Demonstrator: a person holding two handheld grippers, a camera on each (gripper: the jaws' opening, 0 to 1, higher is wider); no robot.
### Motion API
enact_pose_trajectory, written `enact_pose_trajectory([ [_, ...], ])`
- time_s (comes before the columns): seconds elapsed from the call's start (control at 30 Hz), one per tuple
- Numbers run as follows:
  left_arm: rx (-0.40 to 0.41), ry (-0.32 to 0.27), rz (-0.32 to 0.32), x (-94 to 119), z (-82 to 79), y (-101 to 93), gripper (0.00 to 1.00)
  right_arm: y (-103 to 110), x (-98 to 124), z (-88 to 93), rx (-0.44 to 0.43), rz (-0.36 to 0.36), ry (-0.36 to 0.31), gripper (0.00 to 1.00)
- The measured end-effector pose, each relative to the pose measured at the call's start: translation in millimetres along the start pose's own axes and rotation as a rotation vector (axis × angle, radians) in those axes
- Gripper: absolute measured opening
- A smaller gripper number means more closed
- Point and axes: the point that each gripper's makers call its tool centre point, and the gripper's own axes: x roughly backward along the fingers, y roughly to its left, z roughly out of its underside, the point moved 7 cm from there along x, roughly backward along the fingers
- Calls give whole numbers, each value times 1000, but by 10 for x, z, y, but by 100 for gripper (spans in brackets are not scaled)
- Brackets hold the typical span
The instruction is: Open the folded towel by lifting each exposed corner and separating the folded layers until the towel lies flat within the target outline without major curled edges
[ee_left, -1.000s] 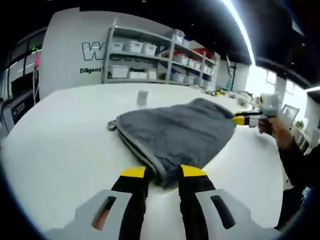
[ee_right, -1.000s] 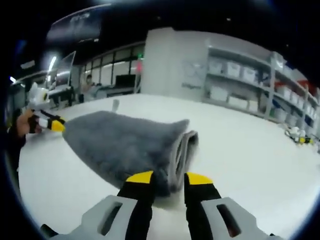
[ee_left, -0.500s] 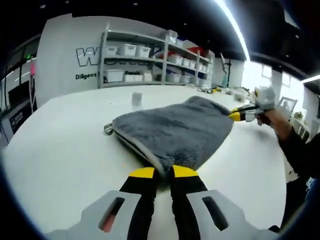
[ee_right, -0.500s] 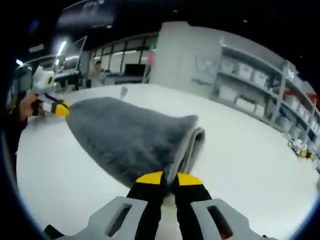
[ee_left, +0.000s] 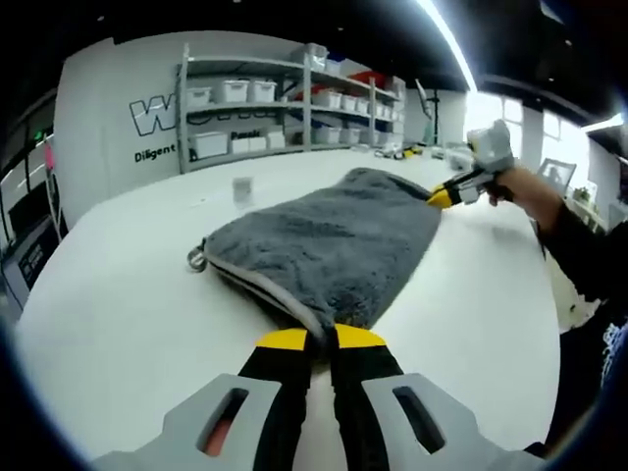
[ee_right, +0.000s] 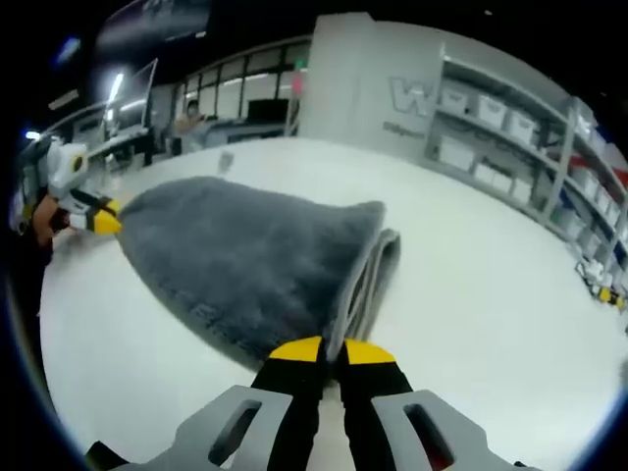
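Note:
A folded grey towel (ee_left: 329,240) lies on the white table (ee_left: 108,294), its layered edge facing left. My left gripper (ee_left: 320,340) is shut on the towel's near corner, yellow tips pressed together over the fabric. At the towel's far corner the right gripper (ee_left: 439,196) pinches it, held by a hand (ee_left: 515,184). In the right gripper view the same towel (ee_right: 235,260) runs away from me with its stacked folds (ee_right: 371,285) on the right. My right gripper (ee_right: 332,349) is shut on its near corner. The left gripper (ee_right: 106,222) holds the far corner at the left.
A small metal ring (ee_left: 195,260) hangs at the towel's left corner. A small white cup (ee_left: 240,187) stands on the table behind the towel. Shelves with white bins (ee_left: 265,108) line the far wall. A person's sleeve (ee_left: 589,265) fills the right side.
Both grippers went from open astride the towel's corners to shut on them. The towel now looks pulled a little tauter between the two grippers.

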Motion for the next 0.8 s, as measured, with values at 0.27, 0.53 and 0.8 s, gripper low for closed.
enact_pose_trajectory([
  [0.27, -5, -9, 44, 34, 46, -169, 5, -81, -166, -115, 78, 15, 68, 0],
  [0.53, -8, -18, 102, 39, 62, -359, 4, -154, -297, -197, 111, 22, 114, 0],
  [0.8, -55, -42, 121, 45, 81, -540, 3, -207, -380, -261, 147, 29, 150, 0],
])
